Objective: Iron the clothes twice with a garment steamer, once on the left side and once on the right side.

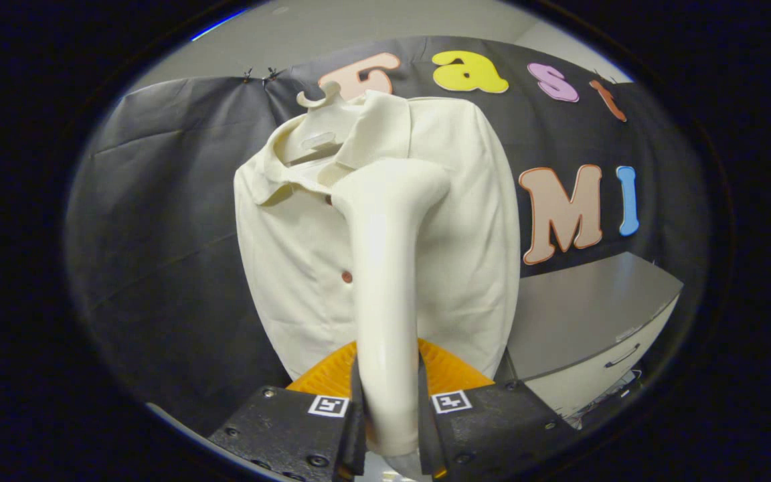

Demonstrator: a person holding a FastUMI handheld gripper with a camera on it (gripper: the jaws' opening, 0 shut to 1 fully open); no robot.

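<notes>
fingers [353, 408]: clamped on steamer [385, 281] handle | steamer upright, head touching shirt [292, 254] near collar, right of buttons

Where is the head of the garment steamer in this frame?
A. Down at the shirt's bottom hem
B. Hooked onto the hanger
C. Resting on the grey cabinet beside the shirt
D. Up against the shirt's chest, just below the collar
D: the garment steamer, gripped by its handle in the gripper, rises between the fingers and its head sits against the shirt just under the collar, near the placket.
</notes>
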